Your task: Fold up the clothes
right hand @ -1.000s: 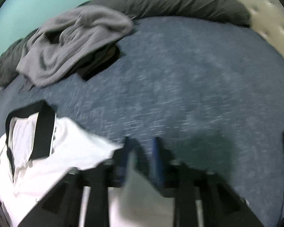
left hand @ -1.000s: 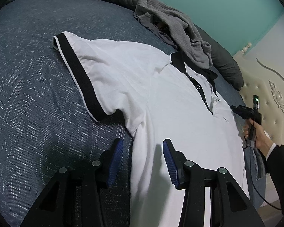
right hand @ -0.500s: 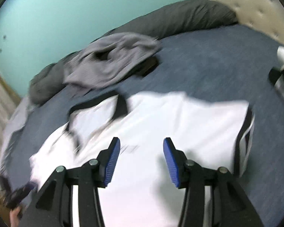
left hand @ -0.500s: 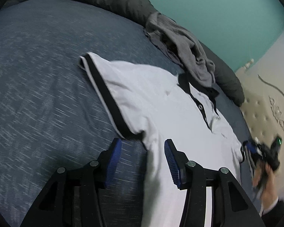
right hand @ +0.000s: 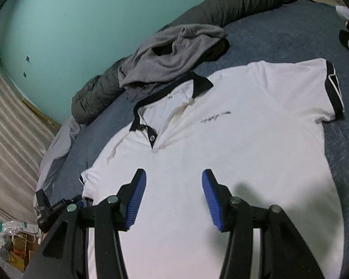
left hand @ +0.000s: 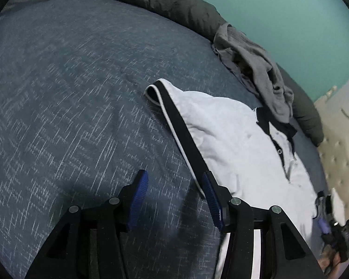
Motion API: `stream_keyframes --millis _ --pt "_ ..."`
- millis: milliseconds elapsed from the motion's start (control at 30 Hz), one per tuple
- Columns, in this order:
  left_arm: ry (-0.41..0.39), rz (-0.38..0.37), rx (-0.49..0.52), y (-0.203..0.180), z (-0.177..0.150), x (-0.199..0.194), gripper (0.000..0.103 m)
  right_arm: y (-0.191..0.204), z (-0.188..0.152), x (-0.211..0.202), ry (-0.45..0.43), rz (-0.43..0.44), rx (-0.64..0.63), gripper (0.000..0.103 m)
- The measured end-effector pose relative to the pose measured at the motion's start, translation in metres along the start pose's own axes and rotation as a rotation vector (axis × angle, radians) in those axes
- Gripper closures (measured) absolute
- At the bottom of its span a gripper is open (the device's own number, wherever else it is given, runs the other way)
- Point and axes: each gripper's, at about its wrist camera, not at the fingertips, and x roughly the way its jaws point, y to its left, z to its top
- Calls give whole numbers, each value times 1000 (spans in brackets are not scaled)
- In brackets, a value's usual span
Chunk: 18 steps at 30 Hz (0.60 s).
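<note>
A white polo shirt (right hand: 232, 139) with black collar and black sleeve cuffs lies face up, spread flat on the blue bed cover (left hand: 69, 93). My right gripper (right hand: 174, 186) hovers over the shirt's chest below the button placket; its jaws are opening and nothing is between them. My left gripper (left hand: 174, 186) stands open over bare cover, just left of the shirt (left hand: 232, 144). Its right finger is beside the lower end of the black sleeve cuff (left hand: 181, 134). It holds nothing.
A crumpled grey garment (right hand: 174, 46) lies by the collar, also in the left wrist view as a grey garment (left hand: 256, 65). A dark rolled duvet (left hand: 174, 2) lines the bed's far edge under a teal wall. A padded headboard (left hand: 337, 162) is at right. Boxes (right hand: 11, 237) sit on the floor.
The right gripper swung from the bare cover, with white cloth at its narrow jaws, to over the shirt's chest, and its jaws widened. The left gripper slid off the shirt's side towards the sleeve cuff.
</note>
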Motion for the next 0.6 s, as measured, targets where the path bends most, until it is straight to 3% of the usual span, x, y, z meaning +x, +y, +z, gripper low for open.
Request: stream_keyframes --millis 200,300,600 --pt "23 50 129 -26 4 19 61 -2 -2 12 19 18 -10 52" --pt "13 52 141 -30 9 23 66 -12 -4 16 27 11 18 52" --pt "-23 56 234 -63 26 40 67 -25 -5 19 34 17 68 52"
